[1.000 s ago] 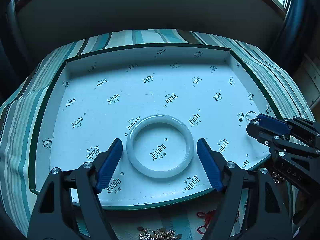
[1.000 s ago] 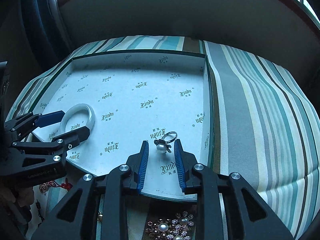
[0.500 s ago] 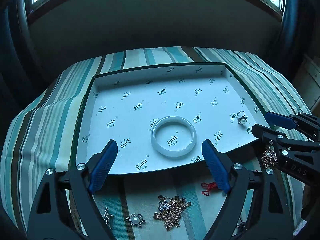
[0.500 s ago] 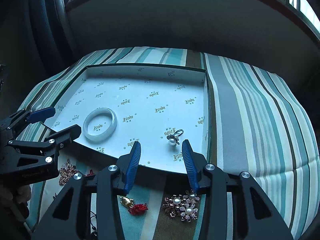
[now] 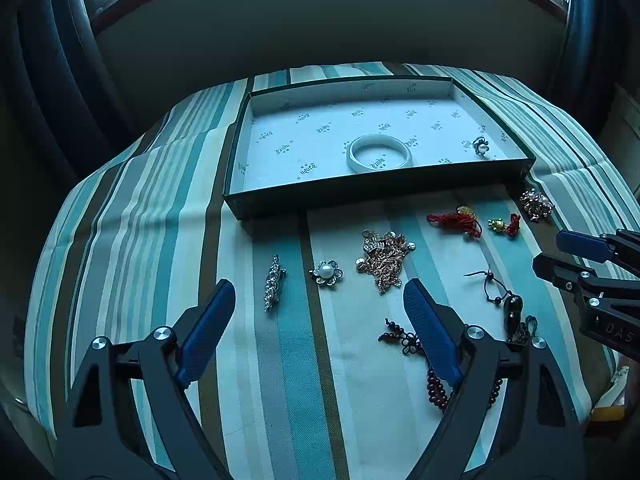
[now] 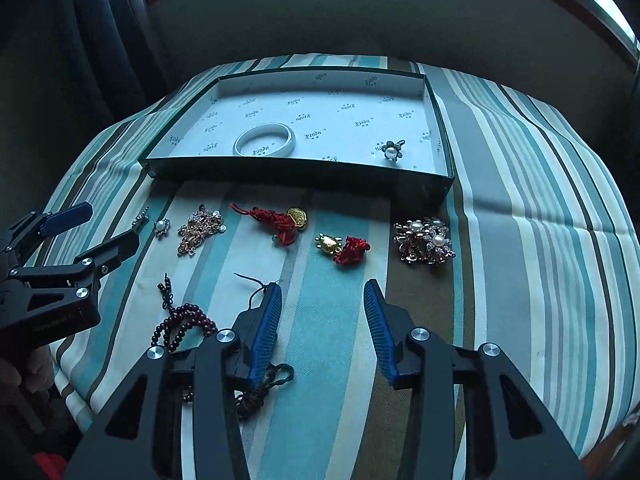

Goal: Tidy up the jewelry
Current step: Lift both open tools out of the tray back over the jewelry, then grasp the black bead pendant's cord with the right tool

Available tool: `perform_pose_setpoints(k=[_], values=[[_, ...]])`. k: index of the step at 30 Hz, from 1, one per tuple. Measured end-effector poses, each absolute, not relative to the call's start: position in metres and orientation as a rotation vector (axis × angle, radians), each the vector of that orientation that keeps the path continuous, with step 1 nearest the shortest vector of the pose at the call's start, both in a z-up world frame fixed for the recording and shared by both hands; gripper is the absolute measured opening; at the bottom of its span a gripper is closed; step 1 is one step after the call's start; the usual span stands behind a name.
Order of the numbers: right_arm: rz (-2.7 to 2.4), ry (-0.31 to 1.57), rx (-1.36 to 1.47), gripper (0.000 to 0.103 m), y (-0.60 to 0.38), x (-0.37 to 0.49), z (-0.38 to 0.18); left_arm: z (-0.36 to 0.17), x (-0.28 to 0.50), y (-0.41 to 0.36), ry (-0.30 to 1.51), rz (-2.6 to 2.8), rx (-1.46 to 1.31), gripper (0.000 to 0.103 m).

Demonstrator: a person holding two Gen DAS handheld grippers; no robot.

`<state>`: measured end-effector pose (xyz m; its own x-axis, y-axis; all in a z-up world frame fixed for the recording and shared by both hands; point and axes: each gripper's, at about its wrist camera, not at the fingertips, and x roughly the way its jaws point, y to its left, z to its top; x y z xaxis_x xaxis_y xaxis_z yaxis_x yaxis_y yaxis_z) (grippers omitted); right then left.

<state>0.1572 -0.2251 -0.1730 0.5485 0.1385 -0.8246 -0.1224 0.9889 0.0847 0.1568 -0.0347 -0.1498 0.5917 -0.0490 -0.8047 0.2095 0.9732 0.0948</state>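
Note:
A shallow dark-green box [image 5: 360, 196] [image 6: 300, 172] with white printed lining holds a white bangle [image 5: 379, 154] [image 6: 265, 141] and a pearl flower ring [image 5: 480, 146] [image 6: 393, 151]. In front of it, loose jewelry lies on the striped cloth: a silver bar brooch [image 5: 274, 283], a pearl flower [image 5: 327, 273], a gold chain [image 5: 384, 258] [image 6: 199, 230], red knot charms [image 6: 280, 222] [image 6: 344, 246], a pearl cluster brooch [image 6: 424, 242] and dark beads [image 6: 182, 322]. My left gripper [image 5: 319, 285] [image 6: 106, 226] hangs open over the cloth, empty. My right gripper [image 6: 322, 285] [image 5: 560, 252] is open and empty too.
The striped cloth [image 6: 520, 220] drapes over a rounded table that drops off on every side. A dark wall and window sill stand behind the box. A dark cord with a pendant [image 5: 508, 308] lies near the right edge. A hand [image 6: 24, 368] holds the left gripper.
Both grippers have drawn back from the box toward the near edge, leaving the bangle and pearl ring inside. The right jaws have widened off the ring. The loose jewelry has come into view.

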Motion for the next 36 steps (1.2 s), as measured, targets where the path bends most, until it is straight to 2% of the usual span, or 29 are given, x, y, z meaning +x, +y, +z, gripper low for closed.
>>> perform_pose_setpoints(k=[7, 10, 16, 26, 33, 36], values=[[0.175, 1.016, 0.005, 0.041, -0.209, 0.134, -0.185, -0.163, 0.134, -0.02, 0.968, -0.115, 0.189, 0.086], [0.187, 1.023, 0.002, 0.035, -0.203, 0.131, -0.186, -0.164, 0.129, -0.016, 0.971, -0.103, 0.186, 0.086], [0.196, 1.03, -0.013, 0.031, -0.195, 0.133, -0.189, -0.161, 0.127, -0.011, 0.96, -0.09, 0.18, 0.086], [0.197, 1.07, -0.017, 0.031, -0.188, 0.144, -0.201, -0.164, 0.128, -0.011, 0.968, -0.096, 0.178, 0.086], [0.213, 1.068, -0.047, 0.018, -0.186, 0.146, -0.201, -0.168, 0.128, -0.015, 0.977, -0.108, 0.182, 0.086], [0.223, 1.07, -0.07, 0.016, -0.185, 0.146, -0.201, -0.169, 0.127, -0.017, 0.981, -0.116, 0.185, 0.086]])
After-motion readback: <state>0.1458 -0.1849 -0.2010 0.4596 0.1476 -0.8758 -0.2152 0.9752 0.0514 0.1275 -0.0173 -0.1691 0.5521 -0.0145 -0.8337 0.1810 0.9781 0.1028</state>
